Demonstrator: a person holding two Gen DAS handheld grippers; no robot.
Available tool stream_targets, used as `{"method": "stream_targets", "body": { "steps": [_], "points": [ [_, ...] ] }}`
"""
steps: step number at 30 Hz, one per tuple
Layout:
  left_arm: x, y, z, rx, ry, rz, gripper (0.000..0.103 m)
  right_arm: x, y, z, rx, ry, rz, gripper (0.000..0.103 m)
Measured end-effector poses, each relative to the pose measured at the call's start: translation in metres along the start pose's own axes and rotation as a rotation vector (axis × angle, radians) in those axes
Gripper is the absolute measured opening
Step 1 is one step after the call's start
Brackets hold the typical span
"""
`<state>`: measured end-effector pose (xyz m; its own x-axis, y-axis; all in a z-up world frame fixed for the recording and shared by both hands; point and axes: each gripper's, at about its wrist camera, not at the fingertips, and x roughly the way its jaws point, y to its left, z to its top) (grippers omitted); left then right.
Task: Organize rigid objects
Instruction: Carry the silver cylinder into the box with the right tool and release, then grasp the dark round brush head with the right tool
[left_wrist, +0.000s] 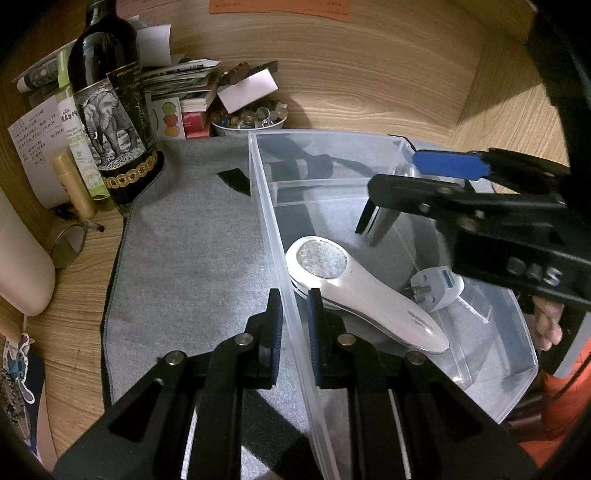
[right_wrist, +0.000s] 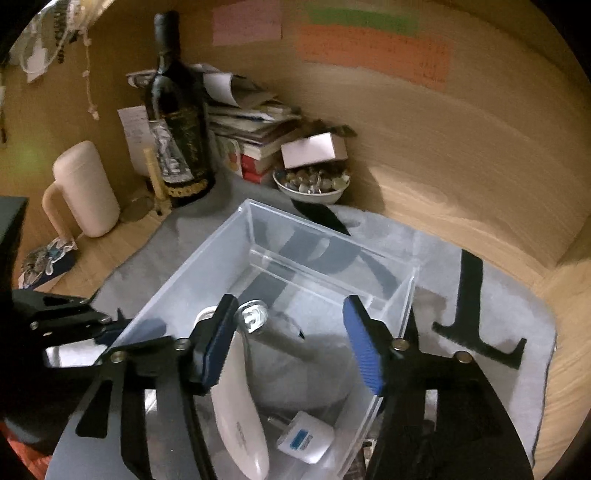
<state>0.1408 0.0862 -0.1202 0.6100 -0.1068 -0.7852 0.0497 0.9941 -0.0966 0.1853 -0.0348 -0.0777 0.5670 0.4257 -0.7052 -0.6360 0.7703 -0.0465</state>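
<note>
Your left gripper (left_wrist: 294, 321) fingers clamp the clear bin's (left_wrist: 266, 206) wall. Your right gripper (right_wrist: 291, 347) fingers stand apart, empty, above the white handheld device (right_wrist: 240, 410) and plug (right_wrist: 304, 437) inside.

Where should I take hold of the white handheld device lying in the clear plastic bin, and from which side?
Probably the narrow handle of the white handheld device, from above across its width. It lies flat in the clear plastic bin, whose walls block the sides; the round head is wider.

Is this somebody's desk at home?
Probably, yes: a wooden desk nook at home. Sticky notes on the wall, stacked books, and a wine bottle beside them suggest it.
</note>
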Motion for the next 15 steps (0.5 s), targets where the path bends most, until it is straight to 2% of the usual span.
{"method": "stream_targets", "body": {
  "steps": [8,15],
  "points": [
    [0.000,0.001,-0.001,0.002,0.000,0.002,0.013,-0.027,-0.009,-0.010,0.021,-0.034,-0.019,0.059],
    [-0.001,0.001,-0.001,0.003,-0.002,0.001,0.013,-0.058,-0.045,-0.037,0.109,-0.044,-0.152,0.060]
  ]
}}
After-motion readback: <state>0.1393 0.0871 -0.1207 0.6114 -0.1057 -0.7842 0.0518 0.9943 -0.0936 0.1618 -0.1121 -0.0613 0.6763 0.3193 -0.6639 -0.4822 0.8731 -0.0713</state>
